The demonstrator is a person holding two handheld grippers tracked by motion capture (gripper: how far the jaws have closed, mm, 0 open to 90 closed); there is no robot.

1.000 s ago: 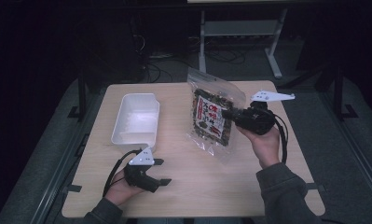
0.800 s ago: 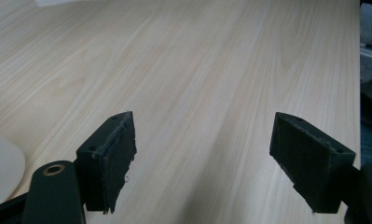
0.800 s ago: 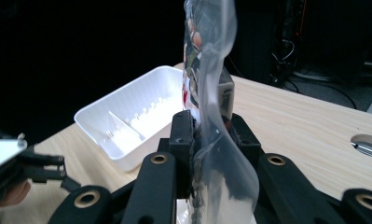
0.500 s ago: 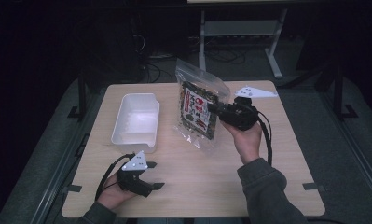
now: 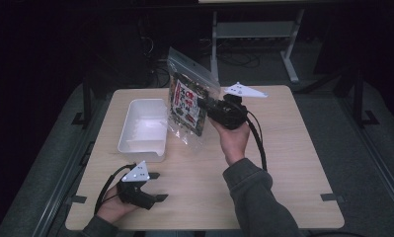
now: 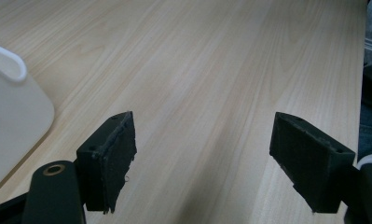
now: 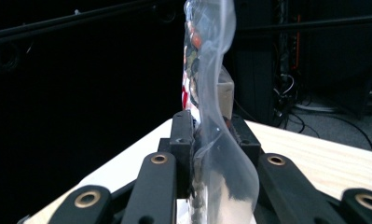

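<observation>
A clear plastic bag with a dark printed snack pack inside [image 5: 188,104] hangs upright above the table, just right of the white tray [image 5: 130,144]. My right gripper [image 5: 210,109] is shut on the bag's right edge; in the right gripper view the bag [image 7: 207,93] rises edge-on from between the closed jaws of the gripper [image 7: 210,135]. My left gripper [image 5: 155,186] rests near the table's front left edge, held by a hand. In the left gripper view its jaws stand wide apart around the gripper's middle [image 6: 202,158], with bare wood between them.
The white tray's corner [image 6: 9,100] sits left of the left jaw. The wooden table [image 5: 283,158] has free room on its right half. Metal frame legs and cables [image 5: 244,44] lie on the floor beyond the far edge.
My right gripper has carried the bag to the left and lifted it more upright, closer to the tray. My left gripper has slid slightly left and nearer the front edge.
</observation>
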